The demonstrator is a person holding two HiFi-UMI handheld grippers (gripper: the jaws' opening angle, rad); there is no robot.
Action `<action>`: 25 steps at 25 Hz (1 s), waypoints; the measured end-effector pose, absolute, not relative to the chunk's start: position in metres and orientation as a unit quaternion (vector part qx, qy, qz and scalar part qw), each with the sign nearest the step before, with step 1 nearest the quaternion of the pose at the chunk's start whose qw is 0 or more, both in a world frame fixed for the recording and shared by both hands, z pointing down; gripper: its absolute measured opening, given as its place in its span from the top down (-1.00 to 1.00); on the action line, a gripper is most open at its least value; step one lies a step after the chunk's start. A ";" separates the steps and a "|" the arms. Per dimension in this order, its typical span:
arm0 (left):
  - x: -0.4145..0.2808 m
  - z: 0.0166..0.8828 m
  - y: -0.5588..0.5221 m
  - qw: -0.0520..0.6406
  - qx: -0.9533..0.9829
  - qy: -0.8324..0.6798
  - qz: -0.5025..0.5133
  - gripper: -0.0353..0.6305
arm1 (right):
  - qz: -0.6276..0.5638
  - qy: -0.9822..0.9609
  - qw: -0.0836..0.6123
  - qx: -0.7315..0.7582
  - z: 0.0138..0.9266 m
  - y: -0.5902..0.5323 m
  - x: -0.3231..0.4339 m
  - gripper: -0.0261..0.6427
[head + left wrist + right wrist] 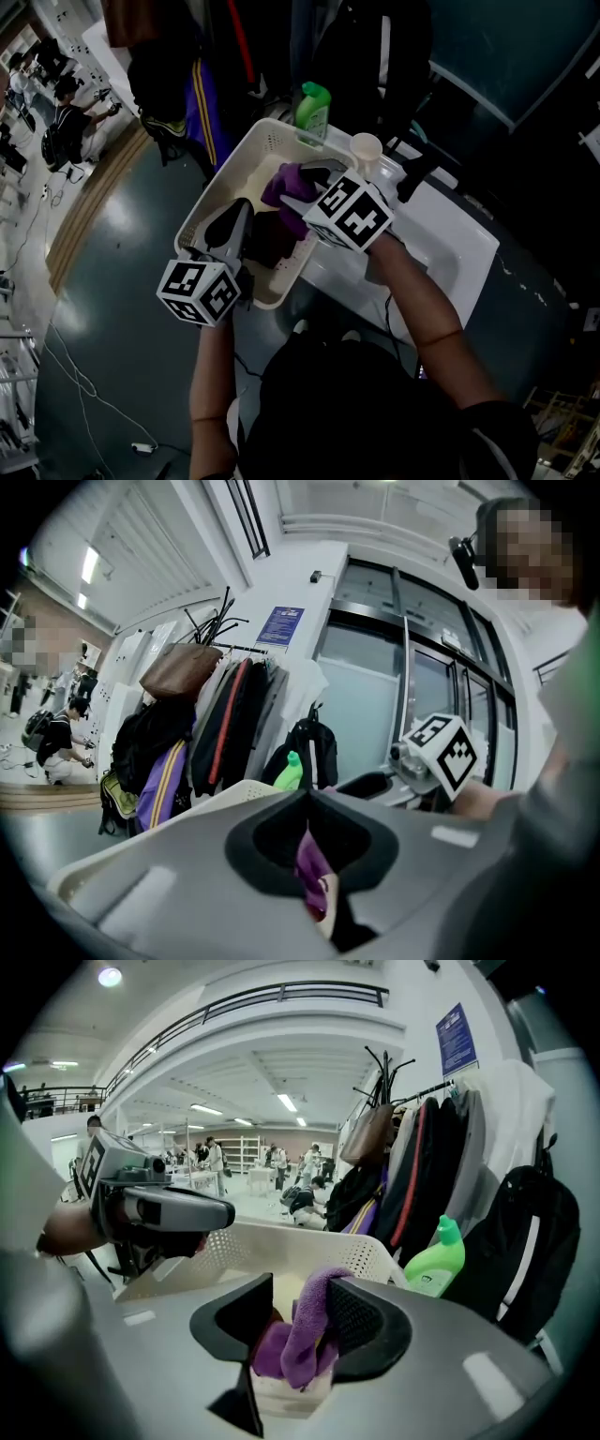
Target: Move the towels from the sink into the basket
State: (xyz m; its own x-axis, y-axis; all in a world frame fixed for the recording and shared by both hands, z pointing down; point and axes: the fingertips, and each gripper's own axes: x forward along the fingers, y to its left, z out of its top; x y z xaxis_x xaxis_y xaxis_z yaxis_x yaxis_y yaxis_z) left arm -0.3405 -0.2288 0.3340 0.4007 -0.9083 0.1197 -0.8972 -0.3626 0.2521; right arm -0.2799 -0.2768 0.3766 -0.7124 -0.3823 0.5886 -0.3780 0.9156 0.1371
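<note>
A white perforated basket point(246, 150) stands left of the white sink point(459, 248). My right gripper point(314, 180) hovers over the basket's far part with its jaws apart. A purple towel point(305, 1335) hangs between them, draped against the right pad and clear of the left one. In the head view the purple towel point(284, 187) droops onto a dark towel point(267, 239) lying in the basket. My left gripper point(242, 211) rests over the basket's near part, its jaws together with nothing in them. Through its jaw window I see purple cloth point(309, 869) below.
A green bottle point(314, 111) and a pale cup point(366, 150) stand at the basket's far side, near a dark faucet point(417, 173). Bags and coats point(178, 733) hang on a rack behind. The floor point(122, 281) lies to the left, with people working far off.
</note>
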 end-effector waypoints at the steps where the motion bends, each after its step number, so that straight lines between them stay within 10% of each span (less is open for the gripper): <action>1: -0.339 0.333 -0.229 0.139 0.826 -0.545 -0.020 0.87 | -0.003 -0.923 0.327 0.202 0.378 -0.275 -0.278 0.38; 11: -0.320 0.332 -0.227 0.140 0.837 -0.528 -0.019 0.87 | -0.058 -0.883 0.432 0.173 0.396 -0.260 -0.252 0.40; 17: -0.314 0.329 -0.223 0.136 0.839 -0.526 -0.022 0.87 | -0.042 -0.901 0.385 0.194 0.383 -0.258 -0.246 0.43; 21: -0.306 0.324 -0.221 0.132 0.841 -0.524 -0.026 0.87 | -0.020 -0.922 0.310 0.233 0.364 -0.259 -0.241 0.91; 25: -0.296 0.319 -0.219 0.127 0.845 -0.519 -0.019 0.87 | 0.008 -0.932 0.254 0.258 0.350 -0.258 -0.230 0.93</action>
State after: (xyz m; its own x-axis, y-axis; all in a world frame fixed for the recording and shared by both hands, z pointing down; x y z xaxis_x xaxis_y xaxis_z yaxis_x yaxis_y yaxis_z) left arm -0.2955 -0.2193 0.3194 0.4606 -0.8821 0.0991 -0.8722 -0.4290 0.2350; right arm -0.2302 -0.2582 0.3505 -0.7380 -0.4768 0.4776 -0.4852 0.8668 0.1156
